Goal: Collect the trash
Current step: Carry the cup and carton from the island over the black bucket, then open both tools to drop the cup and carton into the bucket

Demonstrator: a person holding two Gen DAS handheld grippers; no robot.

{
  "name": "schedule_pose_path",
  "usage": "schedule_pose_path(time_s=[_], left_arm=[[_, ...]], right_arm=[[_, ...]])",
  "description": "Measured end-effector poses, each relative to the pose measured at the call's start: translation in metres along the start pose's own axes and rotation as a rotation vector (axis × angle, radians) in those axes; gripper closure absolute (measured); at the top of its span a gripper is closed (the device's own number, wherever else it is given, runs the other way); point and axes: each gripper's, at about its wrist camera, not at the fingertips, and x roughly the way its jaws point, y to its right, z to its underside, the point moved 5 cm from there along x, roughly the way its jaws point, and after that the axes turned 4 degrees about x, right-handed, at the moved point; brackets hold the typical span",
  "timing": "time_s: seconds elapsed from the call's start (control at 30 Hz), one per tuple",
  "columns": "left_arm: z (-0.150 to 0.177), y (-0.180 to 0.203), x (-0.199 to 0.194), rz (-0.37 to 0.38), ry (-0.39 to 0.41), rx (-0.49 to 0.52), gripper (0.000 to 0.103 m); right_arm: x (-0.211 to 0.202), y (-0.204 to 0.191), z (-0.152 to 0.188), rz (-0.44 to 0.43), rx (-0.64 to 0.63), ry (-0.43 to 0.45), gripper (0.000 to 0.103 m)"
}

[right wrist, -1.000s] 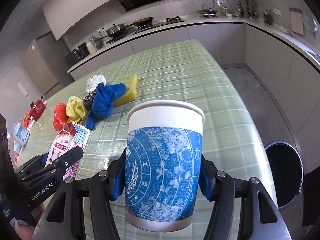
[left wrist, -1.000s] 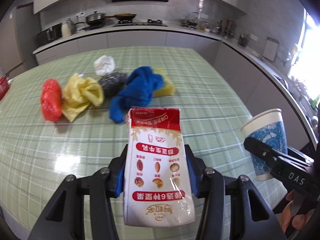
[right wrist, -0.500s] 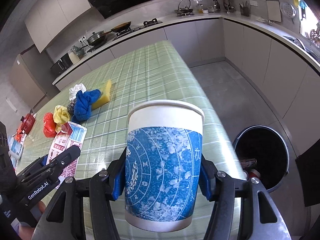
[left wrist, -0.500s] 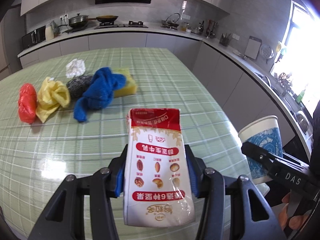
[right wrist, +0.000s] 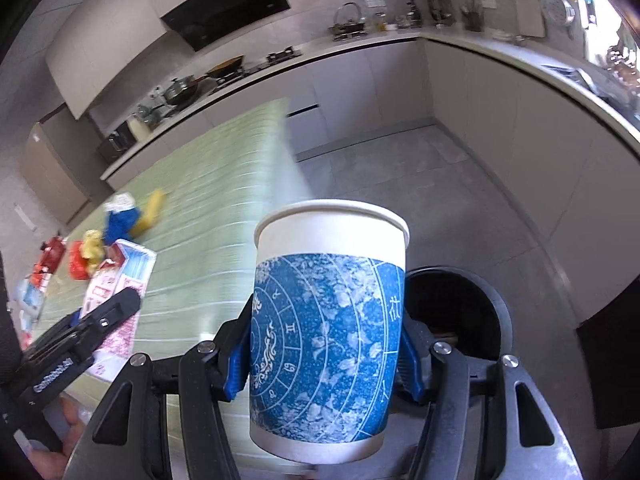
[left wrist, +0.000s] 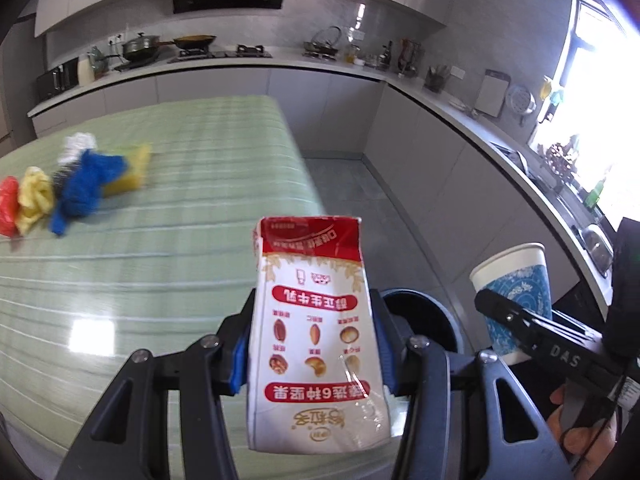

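My left gripper [left wrist: 312, 344] is shut on a white and red milk carton [left wrist: 314, 320], held upside down over the right edge of the green checked table [left wrist: 160, 240]. My right gripper [right wrist: 326, 344] is shut on a blue and white paper cup [right wrist: 326, 344], upright. A black trash bin [right wrist: 460, 312] stands on the floor just behind the cup; its rim [left wrist: 424, 312] shows behind the carton in the left wrist view. The cup [left wrist: 516, 292] and the right gripper's finger appear at the right there. The carton [right wrist: 116, 292] shows at the left in the right wrist view.
On the table lie a blue cloth [left wrist: 86, 184], a yellow sponge [left wrist: 132, 172], a steel scourer, a white wad, a yellow bag [left wrist: 34, 196] and a red bag [left wrist: 8, 204]. Grey floor [left wrist: 360, 200] and grey kitchen cabinets [left wrist: 460, 168] lie to the right. A hand grips each handle.
Both grippers have swept to the right past the table's edge, still holding the carton and the cup. The bin has come close behind them and the pile on the table has slid left.
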Motion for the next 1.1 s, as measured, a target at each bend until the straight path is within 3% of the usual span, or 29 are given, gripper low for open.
schedule_pose_path(time_s=[0.2, 0.37, 0.73, 0.83, 0.97, 1.1], left_arm=[[0.000, 0.064, 0.034, 0.036, -0.038, 0.035, 0.052], [0.008, 0.092, 0.062, 0.026, -0.079, 0.059, 0.052], [0.045, 0.105, 0.134, -0.048, -0.196, 0.044, 0.052], [0.050, 0.107, 0.149, -0.056, -0.226, 0.039, 0.051], [0.050, 0.108, 0.162, -0.101, -0.252, 0.040, 0.030], [0.038, 0.114, 0.152, -0.098, -0.225, 0.027, 0.030]], right_arm=[[-0.003, 0.086, -0.006, 0.041, 0.041, -0.018, 0.041], [0.016, 0.124, -0.002, 0.045, 0.067, -0.062, 0.041], [0.096, 0.170, 0.018, 0.042, 0.056, -0.205, 0.041], [0.115, 0.174, 0.019, 0.028, 0.050, -0.238, 0.036], [0.128, 0.184, 0.014, 0.061, 0.055, -0.236, 0.030], [0.113, 0.191, 0.001, 0.084, 0.069, -0.171, 0.030]])
